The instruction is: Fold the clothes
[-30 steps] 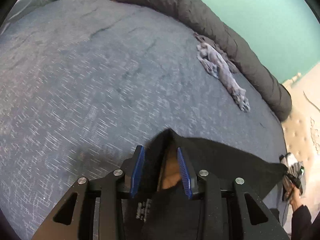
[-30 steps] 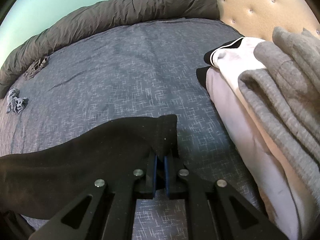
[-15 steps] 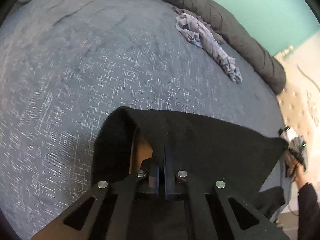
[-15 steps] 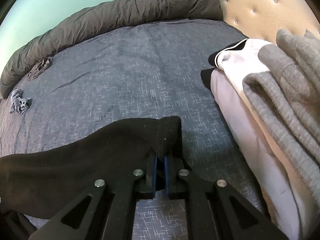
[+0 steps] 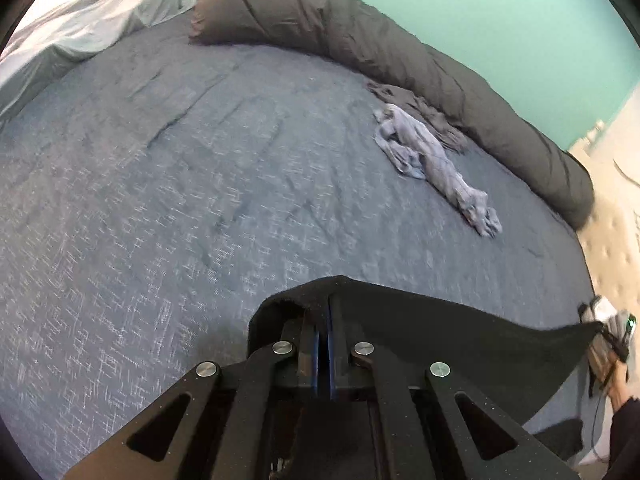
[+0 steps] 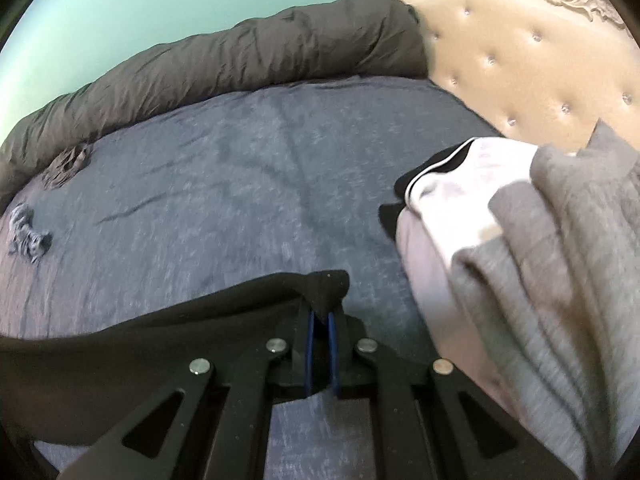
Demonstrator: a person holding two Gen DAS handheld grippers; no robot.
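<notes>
Currently the black garment (image 5: 440, 332) hangs stretched between the two grippers above the blue-grey bedspread (image 5: 180, 200). Its long axis runs sideways from one gripper to the other: in the left wrist view the top edge leads from the left gripper (image 5: 323, 332) off to the right, to the right gripper (image 5: 608, 336) at the frame edge; in the right wrist view the cloth (image 6: 160, 340) leads away to the left from the right gripper (image 6: 321, 320).

Garment: plain black, matte, soft, no print visible. Top edge sags slightly between the grips; a corner flops forward over each gripper's tips. Lower part drapes out of view.

Left gripper: jaws together, clamped on a fold of the black cloth. Right gripper: jaws nearly together, pinching a corner of the same cloth.

Surroundings: rolled dark grey duvet (image 5: 400, 52) along the far bed edge by the teal wall; crumpled blue-grey cloth (image 5: 432, 160) near it; grey and white folded clothes (image 6: 540, 240) stacked beside the tufted headboard (image 6: 520, 60).
</notes>
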